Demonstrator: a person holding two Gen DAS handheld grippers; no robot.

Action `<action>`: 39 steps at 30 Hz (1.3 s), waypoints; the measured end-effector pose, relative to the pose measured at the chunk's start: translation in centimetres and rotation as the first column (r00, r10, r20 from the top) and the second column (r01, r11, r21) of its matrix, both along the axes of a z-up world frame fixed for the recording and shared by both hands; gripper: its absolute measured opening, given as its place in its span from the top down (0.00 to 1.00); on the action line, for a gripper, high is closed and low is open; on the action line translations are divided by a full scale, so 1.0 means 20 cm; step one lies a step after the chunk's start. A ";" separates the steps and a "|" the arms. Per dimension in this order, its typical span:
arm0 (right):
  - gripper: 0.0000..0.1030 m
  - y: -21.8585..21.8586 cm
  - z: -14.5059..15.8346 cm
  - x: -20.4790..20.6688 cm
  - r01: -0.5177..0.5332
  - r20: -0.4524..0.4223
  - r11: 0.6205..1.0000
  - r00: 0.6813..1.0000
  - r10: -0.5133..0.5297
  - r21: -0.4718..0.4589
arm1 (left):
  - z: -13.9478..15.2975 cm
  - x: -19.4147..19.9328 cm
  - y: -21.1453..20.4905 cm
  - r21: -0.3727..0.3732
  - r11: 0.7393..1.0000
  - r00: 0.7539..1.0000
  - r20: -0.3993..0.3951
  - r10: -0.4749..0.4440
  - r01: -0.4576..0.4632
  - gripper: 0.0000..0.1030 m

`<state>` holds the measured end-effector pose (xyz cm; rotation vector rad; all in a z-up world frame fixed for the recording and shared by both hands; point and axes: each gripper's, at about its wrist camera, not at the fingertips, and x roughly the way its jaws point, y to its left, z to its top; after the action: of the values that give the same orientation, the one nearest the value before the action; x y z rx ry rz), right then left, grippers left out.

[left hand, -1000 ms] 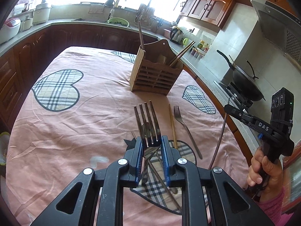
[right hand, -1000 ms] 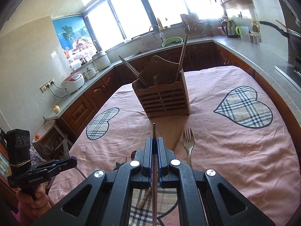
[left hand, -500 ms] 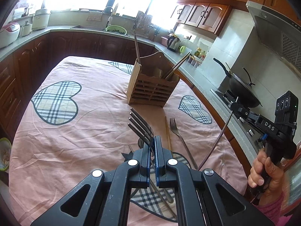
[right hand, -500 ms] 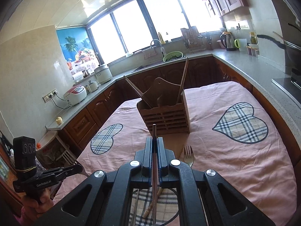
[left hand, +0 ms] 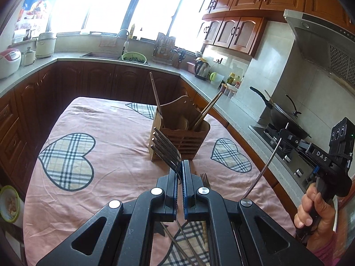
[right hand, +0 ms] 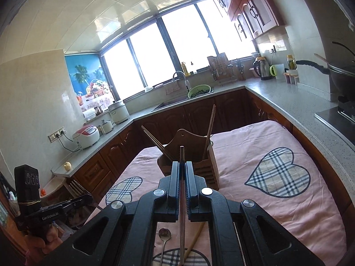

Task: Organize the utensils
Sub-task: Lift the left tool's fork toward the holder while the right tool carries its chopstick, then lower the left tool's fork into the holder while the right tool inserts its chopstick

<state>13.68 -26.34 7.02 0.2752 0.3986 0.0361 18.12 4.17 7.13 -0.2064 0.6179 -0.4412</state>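
Note:
My left gripper [left hand: 182, 169] is shut on a metal fork [left hand: 165, 147], whose tines stick up and left in front of the wooden utensil holder [left hand: 184, 138]. My right gripper [right hand: 182, 170] is shut on a thin metal chopstick [right hand: 182, 155] that points at the holder [right hand: 193, 148]. In the left wrist view the right gripper [left hand: 283, 132] is at the far right, its chopstick [left hand: 263, 173] hanging down. In the right wrist view the left gripper [right hand: 87, 199] is at the lower left with its fork [right hand: 76, 188]. Both are held above the table.
The holder has several chopsticks [left hand: 207, 108] leaning in it. On the pink heart-patterned cloth [left hand: 106, 173] lie a second fork [left hand: 205, 180], a spoon [right hand: 164, 233] and a wooden chopstick [right hand: 196, 236]. Counters, a sink and a stove with a wok [left hand: 286, 119] ring the table.
Both grippers have risen with their utensils, and the table has dropped lower in both views. The fork in the left gripper has turned from flat-on to nearly edge-on.

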 end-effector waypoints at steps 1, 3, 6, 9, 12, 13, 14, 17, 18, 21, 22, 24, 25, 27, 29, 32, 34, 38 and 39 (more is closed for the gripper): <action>0.96 0.00 0.01 0.01 0.003 0.009 1.000 1.000 -0.003 -0.003 | 0.01 0.01 0.00 0.000 1.000 1.000 0.005 -0.001 0.001 0.99; 0.96 -0.01 0.04 0.03 0.009 0.026 1.000 1.000 -0.009 -0.006 | 0.02 0.04 -0.01 0.002 1.000 1.000 0.016 -0.002 0.002 0.99; 0.96 -0.02 0.06 0.07 0.018 0.051 1.000 0.999 -0.018 -0.010 | 0.04 0.09 -0.02 0.001 1.000 1.000 0.027 -0.003 0.003 0.99; 0.96 -0.03 0.09 0.13 0.025 0.073 1.000 0.997 -0.025 -0.011 | 0.06 0.15 -0.03 0.002 1.000 0.999 0.043 -0.002 0.002 0.99; 0.96 -0.05 0.12 0.19 0.036 0.095 0.999 0.995 -0.035 -0.006 | 0.08 0.21 -0.04 0.006 1.000 0.998 0.060 0.001 -0.002 0.99; 0.96 -0.05 0.12 0.21 0.040 0.104 0.999 0.994 -0.040 -0.006 | 0.08 0.24 -0.04 0.006 1.000 0.998 0.062 0.003 -0.003 0.99; 0.96 -0.06 0.13 0.23 0.045 0.114 0.999 0.993 -0.044 -0.006 | 0.09 0.26 -0.04 0.004 1.000 0.998 0.064 0.004 -0.004 0.99; 0.96 -0.08 0.15 0.30 0.058 0.126 0.998 0.990 -0.057 -0.004 | 0.10 0.34 -0.05 -0.005 1.000 0.997 0.072 0.007 -0.006 0.99; 0.96 -0.09 0.15 0.33 0.066 0.132 0.998 0.989 -0.065 -0.005 | 0.10 0.37 -0.06 -0.007 1.000 0.997 0.076 0.009 -0.009 0.99; 0.96 -0.13 0.16 0.40 0.093 0.156 0.996 0.983 -0.092 0.004 | 0.10 0.48 -0.06 -0.017 1.000 0.996 0.088 0.018 -0.016 0.98; 0.96 -0.14 0.16 0.42 0.100 0.164 0.995 0.981 -0.101 0.014 | 0.10 0.51 -0.06 -0.018 1.000 0.996 0.090 0.022 -0.020 0.98; 0.96 -0.17 0.17 0.46 0.117 0.185 0.993 0.975 -0.120 0.027 | 0.10 0.57 -0.07 -0.022 1.000 0.996 0.089 0.024 -0.022 0.98; 0.96 -0.18 0.17 0.48 0.123 0.198 0.992 0.972 -0.127 0.033 | 0.10 0.60 -0.08 -0.023 0.999 0.995 0.092 0.027 -0.025 0.98; 0.96 -0.20 0.18 0.51 0.134 0.211 0.990 0.968 -0.139 0.038 | 0.10 0.67 -0.09 -0.028 0.999 0.994 0.101 0.035 -0.032 0.99; 0.96 -0.22 0.18 0.54 0.146 0.225 0.988 0.962 -0.154 0.050 | 0.08 0.73 -0.11 -0.032 0.999 0.993 0.107 0.041 -0.038 0.98; 0.96 -0.24 0.18 0.59 0.168 0.246 0.984 0.953 -0.176 0.053 | 0.04 0.84 -0.14 -0.034 0.998 0.993 0.108 0.048 -0.045 0.98; 0.96 -0.25 0.17 0.63 0.180 0.261 0.982 0.946 -0.189 0.060 | 0.00 0.90 -0.17 -0.035 0.998 0.993 0.106 0.053 -0.049 0.99; 0.96 -0.27 0.12 0.69 0.199 0.262 0.978 0.942 -0.209 0.067 | -0.09 1.02 -0.21 -0.037 0.998 0.995 0.084 0.057 -0.054 0.99; 0.96 -0.27 0.10 0.71 0.202 0.260 0.977 0.942 -0.213 0.069 | -0.12 1.05 -0.21 -0.038 0.998 0.996 0.074 0.058 -0.056 0.99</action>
<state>27.83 -31.81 9.09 0.3479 0.0998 -0.1254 39.08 -0.06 4.81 -0.2398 0.5291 -0.4033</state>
